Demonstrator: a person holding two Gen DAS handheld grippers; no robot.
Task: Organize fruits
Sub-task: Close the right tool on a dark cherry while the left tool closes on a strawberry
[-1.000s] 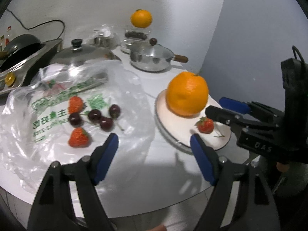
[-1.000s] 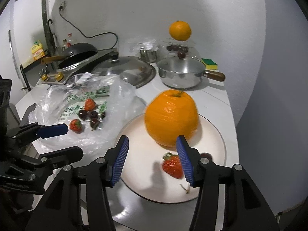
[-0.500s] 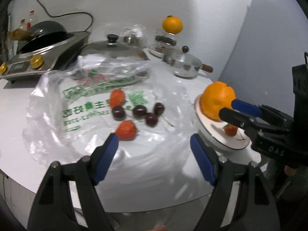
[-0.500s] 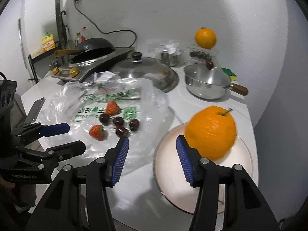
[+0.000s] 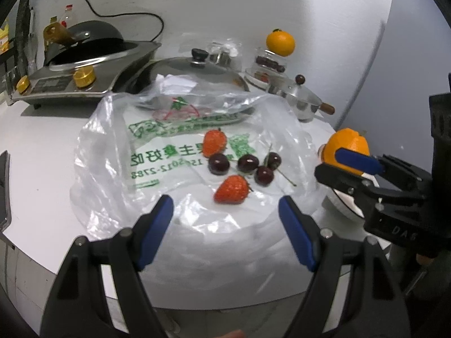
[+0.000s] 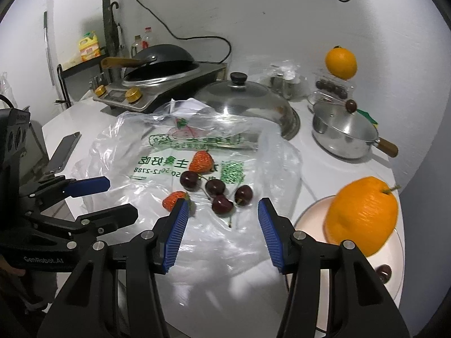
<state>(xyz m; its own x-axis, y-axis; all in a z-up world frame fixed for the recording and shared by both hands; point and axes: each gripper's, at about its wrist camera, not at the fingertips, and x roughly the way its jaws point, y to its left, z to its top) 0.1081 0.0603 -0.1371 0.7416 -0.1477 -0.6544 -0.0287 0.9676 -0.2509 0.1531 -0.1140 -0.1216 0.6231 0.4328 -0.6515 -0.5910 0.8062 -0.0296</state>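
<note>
A clear plastic bag (image 5: 169,169) lies flat on the white table with two strawberries (image 5: 231,189) and several dark cherries (image 5: 248,163) on it. They also show in the right wrist view as strawberries (image 6: 200,161) and cherries (image 6: 215,187). A large orange (image 6: 362,219) and a cherry (image 6: 384,272) sit on a pale plate (image 6: 313,214) at the right. My left gripper (image 5: 225,222) is open and empty, just in front of the near strawberry. My right gripper (image 6: 222,222) is open and empty, just short of the cherries.
Behind the bag are a steel lid (image 6: 245,98), a lidded saucepan (image 6: 344,135), an induction cooker with a wok (image 6: 157,76), and a second orange (image 6: 341,63) on a clear box of cherries. A phone (image 6: 63,149) lies at the table's left edge.
Both grippers have swung left, away from the plate and toward the bag of fruit. The orange and plate have shifted to the right of both views. Both stay open.
</note>
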